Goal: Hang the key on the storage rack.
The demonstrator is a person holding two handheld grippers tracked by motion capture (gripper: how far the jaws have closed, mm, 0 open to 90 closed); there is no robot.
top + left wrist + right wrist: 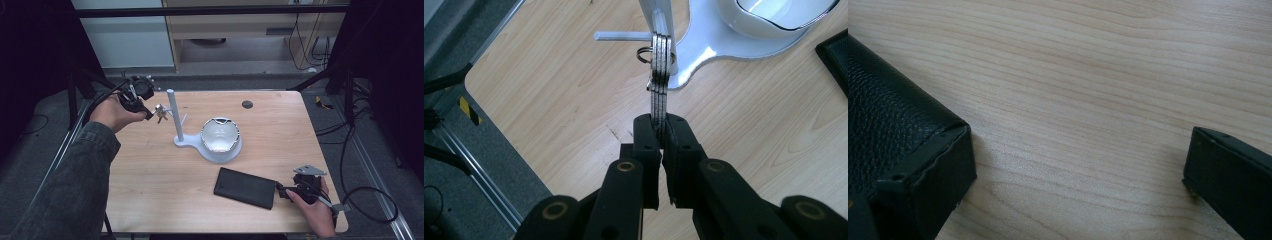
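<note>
My left gripper (pixel 148 114) (pixel 663 131) is shut on the blades of a bunch of metal keys (pixel 161 112) (pixel 660 75), held in the air at the back left of the table. The key ring hangs right beside the thin side peg (pixel 621 36) of a white stand (pixel 173 116) (pixel 704 50). A white bowl (pixel 220 134) (pixel 774 15) sits on the stand's round base. My right gripper (pixel 284 192) (pixel 1073 175) rests open on the table at the front right, with bare wood between its jaws. Its left jaw lies next to the edge of a black textured case (pixel 245 187) (pixel 878 110).
The wooden table (pixel 150 175) has a small dark round mark (pixel 247 104) near its far edge. The black case's corner (pixel 836 55) shows at the right of the left gripper view. Dark floor, cables and metal rails surround the table.
</note>
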